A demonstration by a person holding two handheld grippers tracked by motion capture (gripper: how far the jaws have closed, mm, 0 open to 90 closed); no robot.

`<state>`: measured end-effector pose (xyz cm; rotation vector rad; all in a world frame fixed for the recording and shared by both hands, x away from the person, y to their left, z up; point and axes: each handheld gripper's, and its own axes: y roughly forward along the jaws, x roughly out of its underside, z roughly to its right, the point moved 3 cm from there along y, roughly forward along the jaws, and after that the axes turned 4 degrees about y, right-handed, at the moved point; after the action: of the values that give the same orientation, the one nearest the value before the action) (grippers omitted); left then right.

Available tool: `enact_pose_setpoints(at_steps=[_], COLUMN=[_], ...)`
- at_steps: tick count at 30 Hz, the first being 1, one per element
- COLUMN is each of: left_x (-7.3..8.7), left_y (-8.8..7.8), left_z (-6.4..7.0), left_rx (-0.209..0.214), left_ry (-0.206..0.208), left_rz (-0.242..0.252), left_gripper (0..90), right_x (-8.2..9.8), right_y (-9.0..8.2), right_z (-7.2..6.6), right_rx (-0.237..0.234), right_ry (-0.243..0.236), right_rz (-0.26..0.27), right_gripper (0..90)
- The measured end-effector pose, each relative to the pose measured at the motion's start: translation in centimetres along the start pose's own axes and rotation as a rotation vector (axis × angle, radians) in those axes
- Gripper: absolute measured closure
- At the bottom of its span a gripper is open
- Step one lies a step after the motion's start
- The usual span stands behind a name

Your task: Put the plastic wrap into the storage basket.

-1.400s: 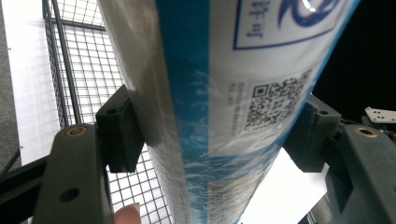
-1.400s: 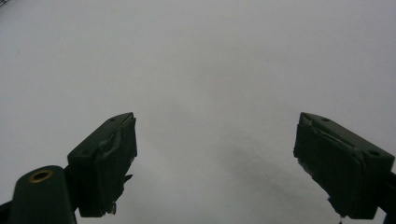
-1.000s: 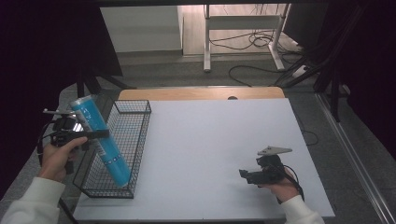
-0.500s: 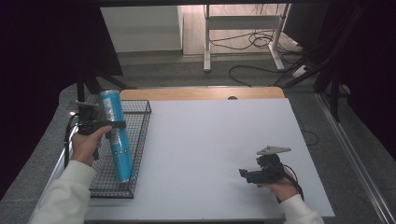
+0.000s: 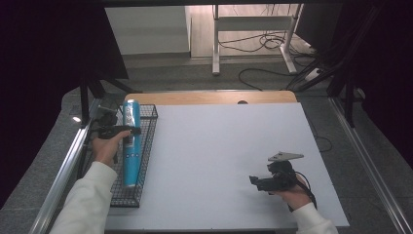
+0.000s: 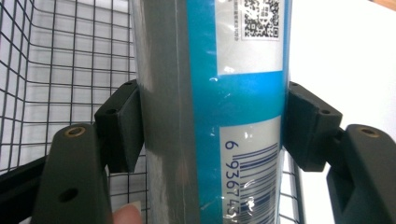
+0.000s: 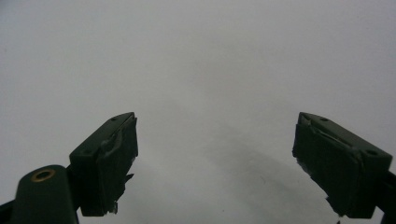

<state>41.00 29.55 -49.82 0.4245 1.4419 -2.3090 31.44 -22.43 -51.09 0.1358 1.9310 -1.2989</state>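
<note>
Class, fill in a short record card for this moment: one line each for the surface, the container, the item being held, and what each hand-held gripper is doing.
surface: white rectangular table
container: black wire mesh basket at the table's left edge
held item: tall blue and silver cylindrical tube, its lower end inside the basket, leaning slightly
left hand-held gripper: jaws shut on the tube's sides, around mid-height
right hand-held gripper: jaws open, nothing between them, over the bare table near its right front
</note>
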Motion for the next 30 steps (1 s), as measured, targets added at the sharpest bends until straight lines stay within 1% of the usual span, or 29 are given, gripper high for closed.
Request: enact_pose_setpoints(at_steps=[3,6,9,11,12,13,14,16,18,19,20,21,22,24,27,28,29,30], left_x=[-0.1,-0.1,0.1,0.1,0.1,0.2,0.3,0.6,1.0,1.3,1.5,1.8,2.0,2.6,4.0,4.6,5.2,5.9], left_y=[0.9,1.8,2.6,2.3,2.0,1.9,1.8,1.4,0.9,0.5,0.3,-0.1,-0.5,-1.8,-3.3,-3.8,-4.3,-4.8], left_z=[-0.5,-0.9,-1.2,-1.1,-1.0,-0.7,-0.5,0.1,0.6,1.0,1.2,1.5,1.7,2.5,3.9,4.4,4.9,5.5], left_rx=[-0.019,-0.070,-0.097,-0.080,-0.066,-0.053,-0.053,-0.055,-0.045,-0.043,-0.053,-0.075,-0.086,-0.061,-0.027,-0.021,-0.024,-0.037], left_ry=[-0.016,-0.014,-0.008,0.001,0.003,0.017,0.031,0.058,0.091,0.116,0.133,0.162,0.180,0.235,0.310,0.337,0.359,0.377], left_rz=[-0.015,-0.042,-0.074,-0.045,-0.047,-0.055,-0.058,-0.054,-0.041,-0.036,-0.030,-0.019,-0.008,0.022,0.054,0.069,0.094,0.136], left_gripper=[31.1,29.9,28.2,26.5,23.7,20.3,17.6,15.5,13.8,13.4,12.6,12.2,12.5,12.7,13.5,14.0,14.4,15.9], right_x=[0.0,0.0,0.0,0.0,0.0,0.0,0.0,0.0,0.1,0.1,0.1,0.1,0.1,0.1,0.1,0.1,0.1,0.1], right_y=[0.0,0.1,0.1,0.1,0.1,0.1,0.1,0.1,0.1,0.1,0.1,0.0,0.0,0.0,-0.1,-0.1,-0.2,-0.3], right_z=[0.1,0.1,0.1,0.1,0.1,0.1,0.1,0.0,-0.1,-0.1,-0.2,-0.2,-0.2,-0.2,-0.3,-0.3,-0.3,-0.3], right_rx=[0.004,0.006,0.005,0.006,0.005,0.005,0.006,0.006,0.009,0.007,0.007,0.008,0.009,0.008,0.008,0.007,0.006,0.005], right_ry=[0.000,0.000,-0.001,-0.001,-0.001,0.000,-0.002,-0.004,-0.009,-0.008,-0.006,-0.006,-0.005,-0.008,-0.012,-0.012,-0.013,-0.015], right_rz=[0.002,0.001,0.001,0.001,0.002,0.002,0.001,-0.001,-0.002,-0.001,-0.001,0.000,0.002,0.004,0.009,0.010,0.015,0.015], right_gripper=[14.6,14.6,14.6,14.6,14.6,14.6,14.6,14.6,14.6,14.6,14.7,14.7,14.7,14.7,14.7,14.7,14.7,14.7])
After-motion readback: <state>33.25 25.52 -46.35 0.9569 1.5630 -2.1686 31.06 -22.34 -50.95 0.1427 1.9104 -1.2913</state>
